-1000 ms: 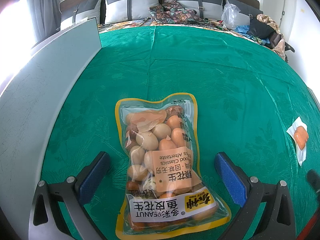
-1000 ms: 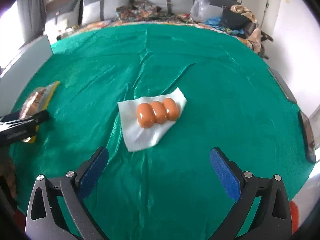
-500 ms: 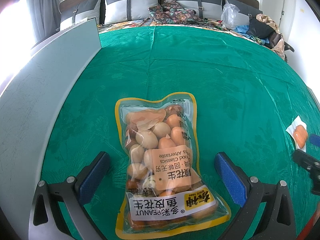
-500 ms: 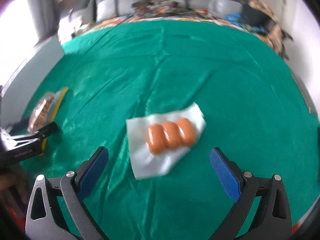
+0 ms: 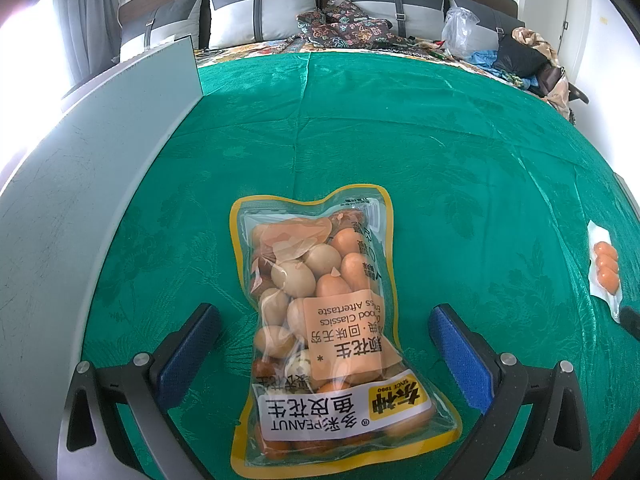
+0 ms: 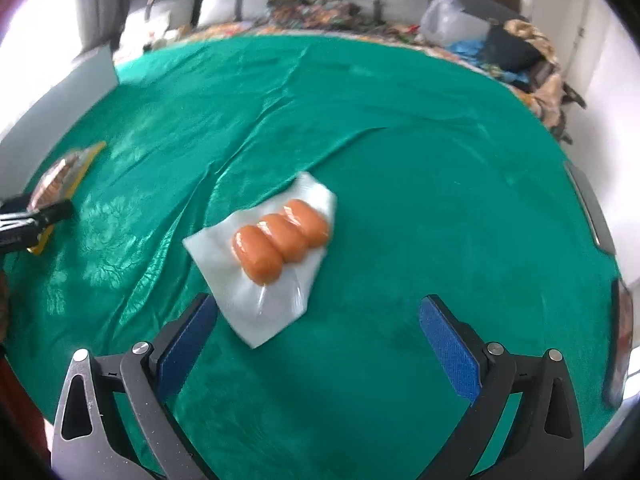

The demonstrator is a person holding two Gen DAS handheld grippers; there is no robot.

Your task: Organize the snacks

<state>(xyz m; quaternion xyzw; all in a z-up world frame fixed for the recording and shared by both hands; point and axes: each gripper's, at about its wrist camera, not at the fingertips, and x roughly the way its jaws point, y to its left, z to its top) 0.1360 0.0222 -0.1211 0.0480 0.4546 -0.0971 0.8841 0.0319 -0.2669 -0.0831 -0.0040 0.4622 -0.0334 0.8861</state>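
Note:
A clear yellow-edged bag of peanuts (image 5: 328, 320) lies flat on the green tablecloth (image 5: 400, 128). My left gripper (image 5: 324, 344) is open, its blue pads on either side of the bag's near half. A white vacuum pack of three orange sausages (image 6: 276, 248) lies on the cloth in the right wrist view. My right gripper (image 6: 318, 340) is open just short of the pack, whose near corner reaches between the fingertips. The pack also shows at the right edge of the left wrist view (image 5: 604, 264). The peanut bag (image 6: 60, 176) and left gripper (image 6: 28, 220) show at the far left.
A grey board (image 5: 80, 184) stands along the left side of the table. Grey cushions (image 5: 260, 12), patterned fabric (image 5: 344, 28) and a plastic bag (image 5: 460, 32) lie beyond the far edge. Dark flat objects (image 6: 588, 208) sit at the right edge.
The right gripper has moved forward and to the right, closer to the sausage pack. The left gripper and peanut bag have stayed nearly still.

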